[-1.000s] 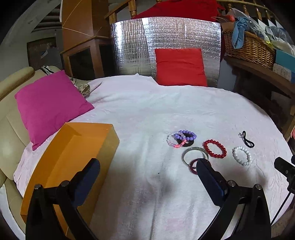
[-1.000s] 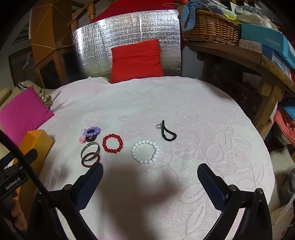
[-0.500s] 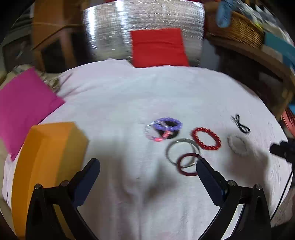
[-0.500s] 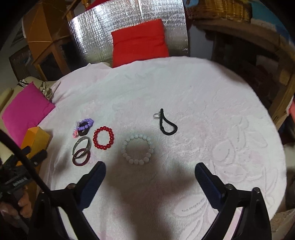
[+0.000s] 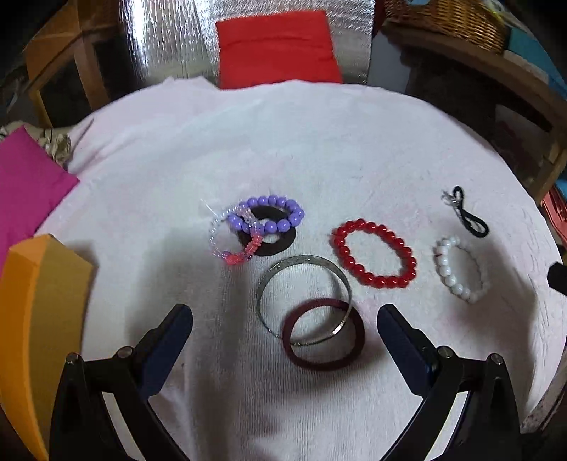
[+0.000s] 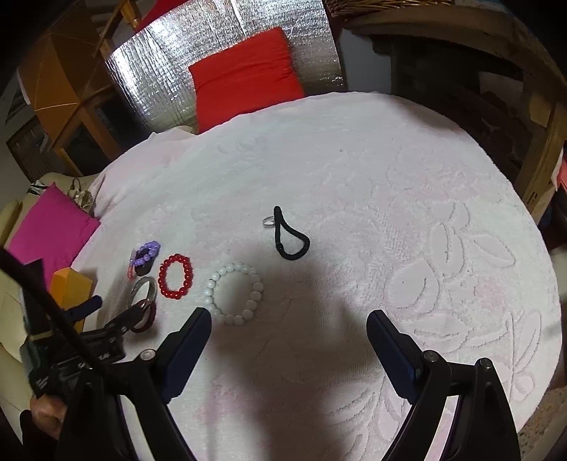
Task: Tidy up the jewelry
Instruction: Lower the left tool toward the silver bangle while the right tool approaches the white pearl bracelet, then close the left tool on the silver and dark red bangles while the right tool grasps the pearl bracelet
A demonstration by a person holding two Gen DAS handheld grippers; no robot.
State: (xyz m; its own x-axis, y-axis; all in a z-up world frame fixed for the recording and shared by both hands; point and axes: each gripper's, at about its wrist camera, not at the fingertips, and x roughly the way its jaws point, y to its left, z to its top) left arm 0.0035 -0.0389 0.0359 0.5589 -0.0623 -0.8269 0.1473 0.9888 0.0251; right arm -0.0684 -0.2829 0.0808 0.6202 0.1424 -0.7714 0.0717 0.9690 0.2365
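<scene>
Bracelets lie on a round table under a pale pink cloth (image 5: pixel 319 149). My left gripper (image 5: pixel 283 319) is open just above a dark maroon bangle (image 5: pixel 324 361) overlapped by a silver bangle (image 5: pixel 265 287). Behind them lie a purple bead bracelet (image 5: pixel 271 205), a pink-clear bead bracelet (image 5: pixel 221 244) and a black ring (image 5: pixel 283 244). To the right lie a red bead bracelet (image 5: pixel 372 276), a white bead bracelet (image 5: pixel 457 287) and a black cord loop (image 5: pixel 471 223). My right gripper (image 6: pixel 288 321) is open, just in front of the white bead bracelet (image 6: pixel 212 283) and the black cord loop (image 6: pixel 283 244).
An orange box (image 5: pixel 39 312) stands at the table's left edge, also in the right wrist view (image 6: pixel 69 287). A pink cushion (image 5: pixel 24 191) lies left, a red cushion (image 5: pixel 276 46) against a foil panel behind. A wooden shelf with a wicker basket (image 5: pixel 450 17) is at right.
Both grippers have moved forward and down towards the table. The left one now hovers over the maroon and silver bangles; the right one has closed in on the white bracelet. Both stay open.
</scene>
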